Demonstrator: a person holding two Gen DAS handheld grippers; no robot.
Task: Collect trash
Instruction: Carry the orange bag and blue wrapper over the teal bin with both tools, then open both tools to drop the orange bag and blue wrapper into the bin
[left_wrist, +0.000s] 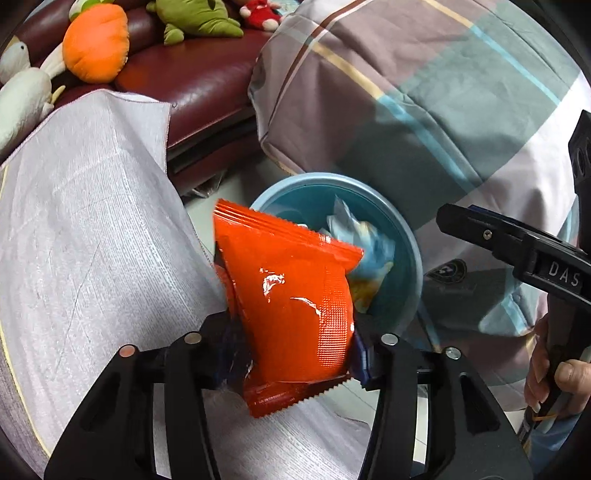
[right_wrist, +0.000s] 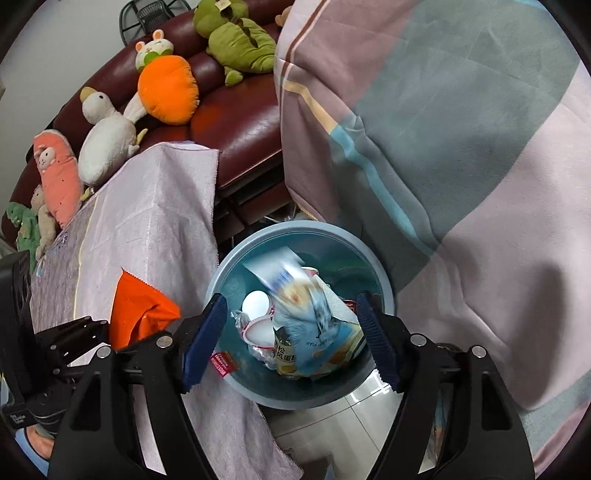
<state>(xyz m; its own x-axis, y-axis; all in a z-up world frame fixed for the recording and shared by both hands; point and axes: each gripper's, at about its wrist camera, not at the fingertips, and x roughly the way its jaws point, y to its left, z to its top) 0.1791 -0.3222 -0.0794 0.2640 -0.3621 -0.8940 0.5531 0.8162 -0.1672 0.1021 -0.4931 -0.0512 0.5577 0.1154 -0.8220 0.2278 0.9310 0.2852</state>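
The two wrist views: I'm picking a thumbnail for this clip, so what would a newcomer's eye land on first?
First the bright orange snack packet, held between the pads of the left claw just short of the blue bin. Next the bin itself, on the floor between the cloth-covered table and a striped quilt, already holding wrappers, with the right claw open above it. At the back, an orange carrot plush on the dark red sofa.

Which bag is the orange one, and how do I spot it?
Find the round blue bin on the floor beside the cloth-covered table. Just left of it, the left tool holds the orange snack bag, shiny and plain, unlike the pale printed wrappers inside the bin.
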